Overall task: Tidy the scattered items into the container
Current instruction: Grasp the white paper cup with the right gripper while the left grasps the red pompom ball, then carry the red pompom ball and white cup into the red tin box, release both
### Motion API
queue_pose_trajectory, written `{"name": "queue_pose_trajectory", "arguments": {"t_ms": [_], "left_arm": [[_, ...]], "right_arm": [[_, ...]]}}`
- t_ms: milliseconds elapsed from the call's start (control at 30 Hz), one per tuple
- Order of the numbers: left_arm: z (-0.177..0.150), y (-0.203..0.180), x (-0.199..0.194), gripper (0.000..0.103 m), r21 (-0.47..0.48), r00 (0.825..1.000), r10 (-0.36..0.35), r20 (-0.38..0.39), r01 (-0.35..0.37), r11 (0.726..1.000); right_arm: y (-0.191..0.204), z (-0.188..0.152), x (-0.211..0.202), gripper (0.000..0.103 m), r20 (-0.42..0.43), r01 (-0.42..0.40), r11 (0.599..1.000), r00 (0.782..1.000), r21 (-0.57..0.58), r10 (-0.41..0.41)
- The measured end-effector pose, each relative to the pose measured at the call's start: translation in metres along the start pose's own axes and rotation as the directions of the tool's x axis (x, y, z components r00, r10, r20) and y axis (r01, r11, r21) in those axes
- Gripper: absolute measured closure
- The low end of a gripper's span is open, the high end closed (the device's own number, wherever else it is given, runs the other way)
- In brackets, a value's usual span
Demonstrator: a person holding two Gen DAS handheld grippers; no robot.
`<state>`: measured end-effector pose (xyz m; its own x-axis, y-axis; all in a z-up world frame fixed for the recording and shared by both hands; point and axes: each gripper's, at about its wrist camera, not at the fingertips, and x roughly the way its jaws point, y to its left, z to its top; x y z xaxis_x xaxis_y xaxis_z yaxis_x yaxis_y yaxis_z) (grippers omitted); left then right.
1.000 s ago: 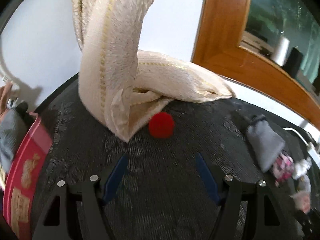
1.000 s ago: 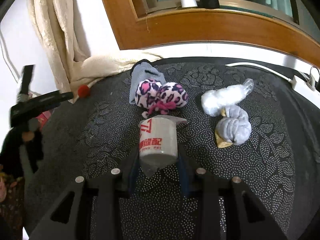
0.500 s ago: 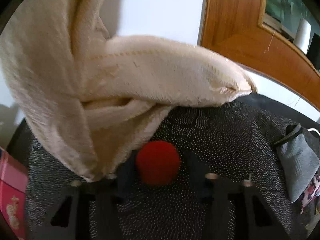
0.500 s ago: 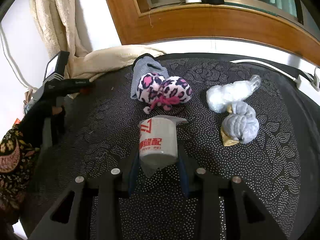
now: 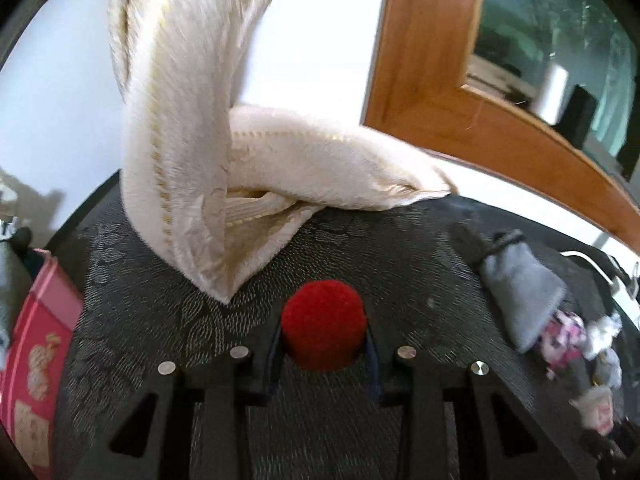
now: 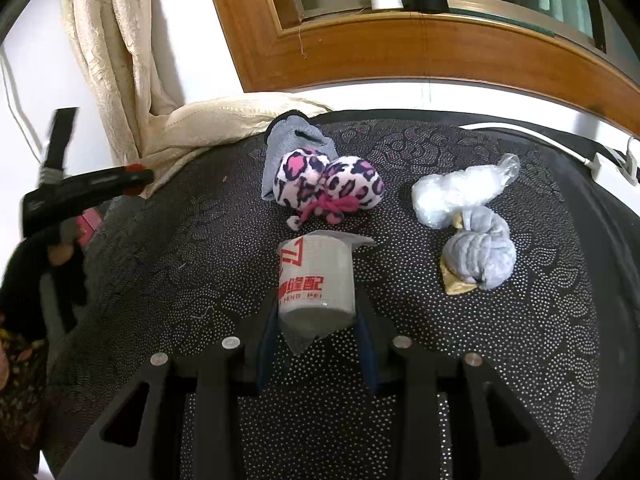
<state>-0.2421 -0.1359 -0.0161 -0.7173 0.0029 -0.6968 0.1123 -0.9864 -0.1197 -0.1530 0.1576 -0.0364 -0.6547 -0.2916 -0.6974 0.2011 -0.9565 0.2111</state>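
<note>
My left gripper (image 5: 323, 340) is shut on a red fuzzy ball (image 5: 323, 325) and holds it just above the dark patterned table (image 5: 360, 248). In the right wrist view the left gripper (image 6: 132, 178) shows at the far left with the ball's red edge (image 6: 134, 168) between its fingers. My right gripper (image 6: 317, 320) is shut on a white wrapped roll with red print (image 6: 316, 280). On the table lie a leopard-print plush (image 6: 328, 186), a grey pouch (image 6: 288, 144), a clear plastic bag (image 6: 460, 192) and a grey knotted bundle (image 6: 478, 256). The red box (image 5: 28, 344) stands at the left edge.
A cream curtain (image 5: 192, 120) hangs down and drapes onto the table behind the ball. A wooden window frame (image 6: 400, 48) runs along the back. A white cable (image 6: 540, 136) lies at the far right edge. The grey pouch also shows in the left wrist view (image 5: 524, 288).
My left gripper reached the red ball by the curtain, closed on it, and has drawn back from the curtain with it. The right gripper kept holding the roll nearly still.
</note>
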Motion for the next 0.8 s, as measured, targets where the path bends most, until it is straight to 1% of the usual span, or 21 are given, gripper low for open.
{"name": "queue_pose_trajectory", "arguments": {"t_ms": [133,267,400,533,600,700,767,800], "left_arm": [[-0.013,0.001,-0.033,0.068,-0.004,1.0,-0.011,0.029,0.011,1.0],[-0.03,0.021,-0.068,0.068,-0.042,0.998,0.009,0.061,-0.006,0.999],[-0.04,0.057,-0.103,0.068,-0.09,0.993,0.063,0.098,-0.054,0.994],[-0.048,0.101,-0.141,0.068,-0.147,0.979,0.146,0.14,-0.125,0.981],[-0.053,0.126,-0.159,0.068,-0.183,0.969,0.193,0.154,-0.164,0.969],[-0.059,0.162,-0.176,0.068,-0.243,0.953,0.261,0.154,-0.219,0.945],[-0.063,0.184,-0.179,0.061,-0.274,0.944,0.299,0.141,-0.253,0.928],[-0.065,0.193,-0.179,0.051,-0.29,0.942,0.311,0.129,-0.264,0.92]], "right_arm": [[0.0,0.0,-0.002,0.064,0.011,0.006,1.0,1.0,-0.005,-0.006],[0.0,-0.001,-0.003,0.064,0.013,0.012,1.0,1.0,-0.003,-0.012],[-0.003,0.0,-0.003,0.064,0.009,0.018,1.0,1.0,0.011,-0.018],[-0.004,-0.001,-0.005,0.064,0.012,0.026,1.0,1.0,0.018,-0.026],[-0.004,-0.001,-0.005,0.064,0.013,0.031,0.999,0.999,0.019,-0.032],[-0.005,-0.001,-0.006,0.064,0.016,0.04,0.999,0.999,0.024,-0.041],[-0.006,-0.001,-0.005,0.064,0.017,0.044,0.999,0.999,0.026,-0.044],[-0.007,-0.001,-0.005,0.064,0.017,0.046,0.999,0.999,0.027,-0.046]]}}
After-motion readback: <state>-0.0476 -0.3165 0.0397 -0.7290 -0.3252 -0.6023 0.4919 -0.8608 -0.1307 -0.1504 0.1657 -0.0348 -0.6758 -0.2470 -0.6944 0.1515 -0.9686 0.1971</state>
